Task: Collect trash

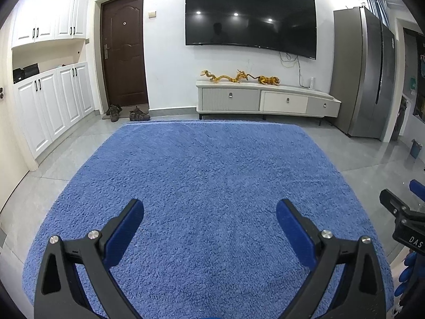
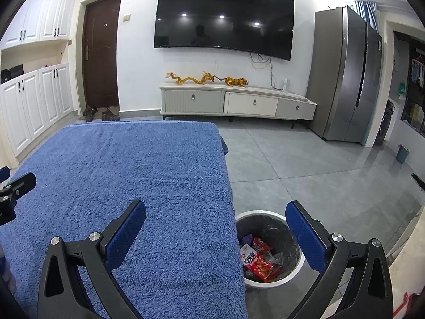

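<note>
Snack wrappers [image 2: 259, 261] already lie in the waste bin [image 2: 298, 267] beside the towel-covered bench [image 2: 132, 164] (no litter shows on it). Both the left hand-held gripper [image 1: 209, 214] and right hand-held gripper [image 2: 215, 215] hang released and empty, so the next move is probably to look for remaining trash.

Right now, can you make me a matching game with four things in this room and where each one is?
Things:
1. snack wrappers
2. shoes
3. dragon figurine
4. blue blanket

Places:
A. on top of the TV cabinet
B. spread over the table
C. inside the trash bin
D. on the floor by the brown door

Pairs: 1-C, 2-D, 3-A, 4-B
</note>
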Tool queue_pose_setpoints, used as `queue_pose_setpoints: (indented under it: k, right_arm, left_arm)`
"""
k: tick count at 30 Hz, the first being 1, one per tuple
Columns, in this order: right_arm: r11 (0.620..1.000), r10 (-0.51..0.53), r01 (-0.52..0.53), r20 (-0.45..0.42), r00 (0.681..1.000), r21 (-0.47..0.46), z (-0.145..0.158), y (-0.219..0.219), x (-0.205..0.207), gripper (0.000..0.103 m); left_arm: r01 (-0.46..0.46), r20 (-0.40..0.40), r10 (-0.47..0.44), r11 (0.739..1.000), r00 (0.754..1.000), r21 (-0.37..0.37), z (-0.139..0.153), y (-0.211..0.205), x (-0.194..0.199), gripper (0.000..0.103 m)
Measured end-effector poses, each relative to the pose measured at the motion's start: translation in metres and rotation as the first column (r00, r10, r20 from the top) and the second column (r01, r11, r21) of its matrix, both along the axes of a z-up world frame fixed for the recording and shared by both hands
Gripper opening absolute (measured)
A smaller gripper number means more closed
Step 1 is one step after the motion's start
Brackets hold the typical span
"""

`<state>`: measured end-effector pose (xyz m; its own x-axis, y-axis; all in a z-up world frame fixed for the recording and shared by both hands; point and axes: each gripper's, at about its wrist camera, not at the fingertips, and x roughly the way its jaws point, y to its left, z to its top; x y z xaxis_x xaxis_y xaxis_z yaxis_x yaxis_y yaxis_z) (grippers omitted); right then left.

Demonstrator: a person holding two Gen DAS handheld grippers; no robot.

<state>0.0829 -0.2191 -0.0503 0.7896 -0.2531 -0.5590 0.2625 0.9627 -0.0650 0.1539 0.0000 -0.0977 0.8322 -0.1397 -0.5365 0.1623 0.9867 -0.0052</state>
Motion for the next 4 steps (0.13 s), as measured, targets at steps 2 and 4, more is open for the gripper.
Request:
queue_pose_setpoints:
  k: [2, 4]
  right_arm:
    - [1.000, 0.002, -0.002, 0.009, 1.000, 0.001, 0.0006, 0.0007, -0.0009, 0.103]
    - [1.000, 0.004, -0.004, 0.015, 1.000, -0.001, 0.0016, -0.0003, -0.0017, 0.103]
  left_arm:
    - [-0.004, 0.003, 0.004, 1.000, 1.000, -0.001, 0.0009, 0.0017, -0.0001, 0.101]
    - [-0.009, 0.006, 0.009, 1.000, 1.000, -0.004, 0.0016, 0.0031, -0.0003, 0.101]
